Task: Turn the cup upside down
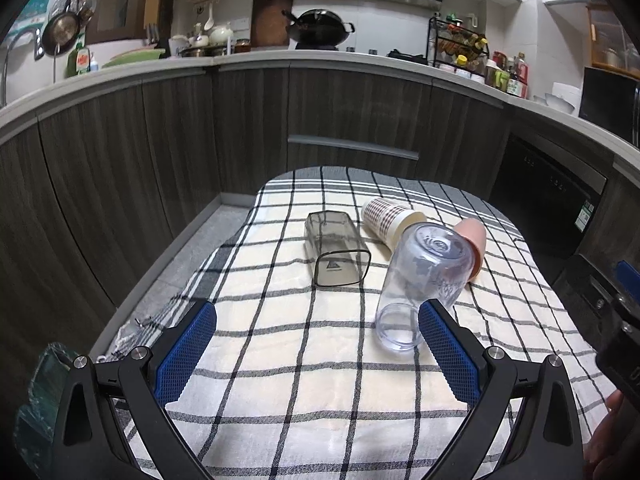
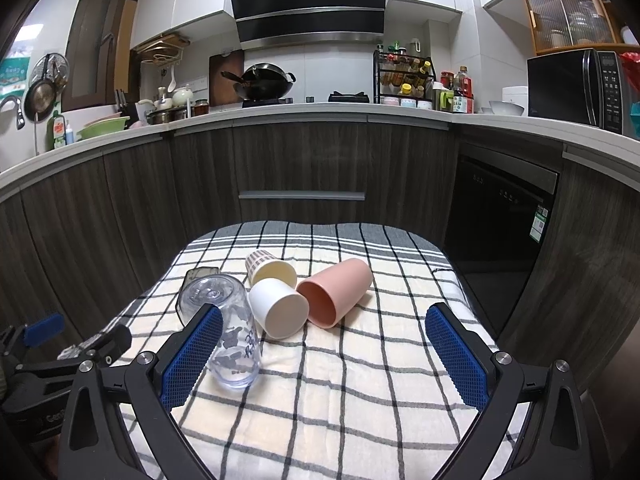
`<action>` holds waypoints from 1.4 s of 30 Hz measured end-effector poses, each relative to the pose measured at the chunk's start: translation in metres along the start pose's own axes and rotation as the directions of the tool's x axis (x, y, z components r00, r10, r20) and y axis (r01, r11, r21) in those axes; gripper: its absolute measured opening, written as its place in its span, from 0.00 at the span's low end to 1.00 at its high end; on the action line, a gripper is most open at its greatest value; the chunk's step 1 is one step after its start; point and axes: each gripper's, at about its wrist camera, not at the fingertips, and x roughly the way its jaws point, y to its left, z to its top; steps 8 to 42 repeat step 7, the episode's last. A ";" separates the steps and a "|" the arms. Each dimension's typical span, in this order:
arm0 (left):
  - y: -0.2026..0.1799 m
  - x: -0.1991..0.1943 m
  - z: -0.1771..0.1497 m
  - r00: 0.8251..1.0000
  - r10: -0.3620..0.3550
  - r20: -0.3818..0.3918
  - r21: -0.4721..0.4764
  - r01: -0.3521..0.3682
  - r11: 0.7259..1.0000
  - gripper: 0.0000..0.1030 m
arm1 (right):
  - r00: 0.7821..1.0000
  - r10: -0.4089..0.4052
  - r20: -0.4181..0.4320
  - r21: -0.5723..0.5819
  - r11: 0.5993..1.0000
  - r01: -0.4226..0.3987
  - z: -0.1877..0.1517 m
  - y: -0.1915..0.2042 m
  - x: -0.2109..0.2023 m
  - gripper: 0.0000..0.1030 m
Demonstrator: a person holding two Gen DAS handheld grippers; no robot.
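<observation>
Both grippers hover low over a checked cloth (image 2: 340, 380), jaws apart and empty: the left gripper (image 1: 316, 344) and the right gripper (image 2: 324, 348). Nearest, a clear plastic cup (image 2: 228, 328) lies on its side. It looks light, stiff and slippery; grasp mid-body. Beyond lie a white cup (image 2: 280, 312), a pink cup (image 2: 340, 288) and a patterned cup (image 2: 264, 266).

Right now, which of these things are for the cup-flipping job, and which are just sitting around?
For the job:
clear cup
white cup
pink cup
patterned cup
smoky square cup
checked cloth

Just sitting around:
wok
microwave
spice rack
</observation>
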 end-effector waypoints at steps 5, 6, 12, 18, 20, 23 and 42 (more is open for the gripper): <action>0.005 0.006 -0.002 1.000 0.013 -0.020 -0.028 -0.013 1.000 1.00 | 1.000 0.004 -0.010 0.009 1.000 -0.004 0.000 -0.001 0.002 0.99; 0.005 0.009 -0.002 0.999 0.012 -0.037 -0.029 -0.013 1.000 1.00 | 1.000 0.003 -0.011 0.008 1.000 -0.003 0.000 -0.001 0.002 0.99; 0.005 0.012 -0.002 0.998 0.013 -0.058 -0.029 -0.015 0.999 1.00 | 1.000 0.001 -0.011 0.005 1.000 -0.001 0.000 -0.001 0.003 0.99; 0.005 0.012 -0.002 0.998 0.013 -0.058 -0.029 -0.015 0.999 1.00 | 1.000 0.001 -0.011 0.005 1.000 -0.001 0.000 -0.001 0.003 0.99; 0.005 0.012 -0.002 0.998 0.013 -0.058 -0.029 -0.015 0.999 1.00 | 1.000 0.001 -0.011 0.005 1.000 -0.001 0.000 -0.001 0.003 0.99; 0.005 0.012 -0.002 0.998 0.013 -0.058 -0.029 -0.015 0.999 1.00 | 1.000 0.001 -0.011 0.005 1.000 -0.001 0.000 -0.001 0.003 0.99; 0.005 0.012 -0.002 0.998 0.013 -0.058 -0.029 -0.015 0.999 1.00 | 1.000 0.001 -0.011 0.005 1.000 -0.001 0.000 -0.001 0.003 0.99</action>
